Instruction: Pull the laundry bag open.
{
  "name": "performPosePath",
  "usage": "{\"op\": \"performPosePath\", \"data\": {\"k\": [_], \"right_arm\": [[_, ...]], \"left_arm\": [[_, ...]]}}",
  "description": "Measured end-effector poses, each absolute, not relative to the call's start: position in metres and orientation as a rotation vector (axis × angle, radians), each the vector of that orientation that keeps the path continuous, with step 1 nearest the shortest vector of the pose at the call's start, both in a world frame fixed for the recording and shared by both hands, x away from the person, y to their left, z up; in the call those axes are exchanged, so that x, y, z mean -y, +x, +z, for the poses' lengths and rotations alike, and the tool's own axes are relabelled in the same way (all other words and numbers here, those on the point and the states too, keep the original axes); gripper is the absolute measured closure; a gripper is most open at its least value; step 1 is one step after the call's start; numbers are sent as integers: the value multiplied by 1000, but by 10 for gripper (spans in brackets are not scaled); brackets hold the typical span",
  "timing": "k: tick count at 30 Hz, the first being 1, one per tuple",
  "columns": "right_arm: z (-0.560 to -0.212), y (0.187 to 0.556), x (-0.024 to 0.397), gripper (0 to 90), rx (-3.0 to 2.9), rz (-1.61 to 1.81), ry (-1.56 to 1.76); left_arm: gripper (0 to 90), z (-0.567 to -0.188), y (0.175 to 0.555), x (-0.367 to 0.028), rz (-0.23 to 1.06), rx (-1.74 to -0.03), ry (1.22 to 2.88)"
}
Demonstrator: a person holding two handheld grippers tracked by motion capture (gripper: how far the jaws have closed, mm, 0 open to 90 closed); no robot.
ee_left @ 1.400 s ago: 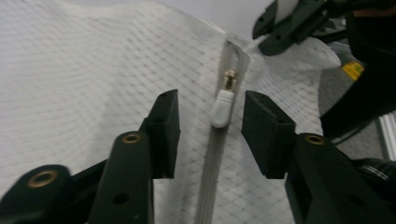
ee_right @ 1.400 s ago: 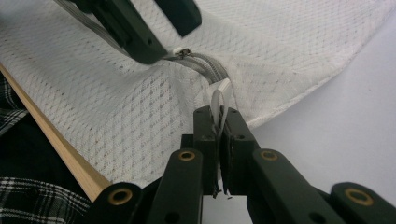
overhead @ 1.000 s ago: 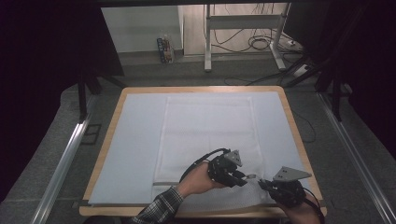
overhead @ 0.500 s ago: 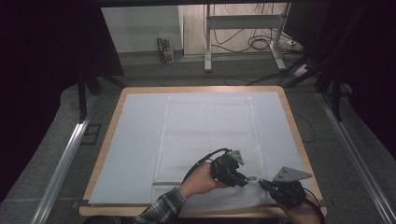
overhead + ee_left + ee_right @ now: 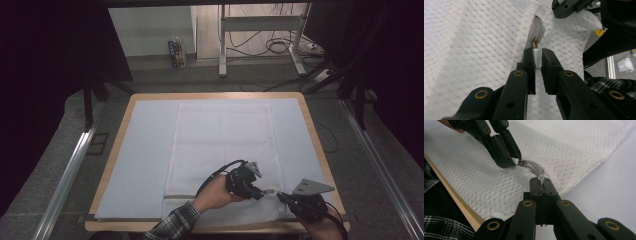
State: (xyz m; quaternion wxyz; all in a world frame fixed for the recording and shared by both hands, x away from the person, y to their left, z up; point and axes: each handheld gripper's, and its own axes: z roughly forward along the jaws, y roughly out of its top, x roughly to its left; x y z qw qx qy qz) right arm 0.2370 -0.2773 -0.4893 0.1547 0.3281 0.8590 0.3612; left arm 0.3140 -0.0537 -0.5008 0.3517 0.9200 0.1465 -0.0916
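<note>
Zipper pull (image 5: 536, 58) pinched between left tongs (image 5: 537, 56), just closing on it; mesh bag (image 5: 222, 150) on bench (image 5: 150, 150), its corner tab clamped in shut right tongs (image 5: 541, 181). Risk: smooth pull slipping free, probably under a sideways tug. Grip clear in left gripper view; high view blurs it.

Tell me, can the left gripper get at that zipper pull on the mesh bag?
Yes, it seems so: the left gripper has just been closing, with the zipper pull between its fingers. Nothing blocks it on the mesh bag.
</note>
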Motion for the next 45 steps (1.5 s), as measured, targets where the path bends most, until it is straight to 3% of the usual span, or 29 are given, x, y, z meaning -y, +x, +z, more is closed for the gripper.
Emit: {"op": "performPosePath", "data": {"k": [7, 16, 20, 23, 27, 28, 32, 36, 45], "right_arm": [[-489, 238, 279, 856, -2461, 1046, 943], [-494, 249, 287, 355, -2459, 1193, 1077], [-497, 257, 285, 315, -2493, 1233, 1091], [-495, 266, 285, 328, -2505, 1298, 1088], [-496, 277, 284, 485, -2587, 1399, 1070], [-496, 277, 284, 485, -2587, 1399, 1070], [-491, 273, 285, 682, -2573, 1390, 1037], [-489, 272, 286, 797, -2561, 1398, 1029], [-486, 269, 285, 823, -2512, 1370, 1034]], "left_arm": [[836, -491, 317, 45, -199, -357, 2346], [838, -485, 317, 32, -221, -325, 2254], [838, -483, 318, 26, -241, -312, 2234], [838, -482, 318, 22, -253, -306, 2229], [839, -482, 318, 21, -240, -302, 2233], [838, -482, 318, 21, -240, -302, 2233], [837, -483, 317, 23, -218, -291, 2242], [836, -484, 316, 26, -212, -292, 2256], [835, -491, 318, 32, -272, -320, 2258]]}}
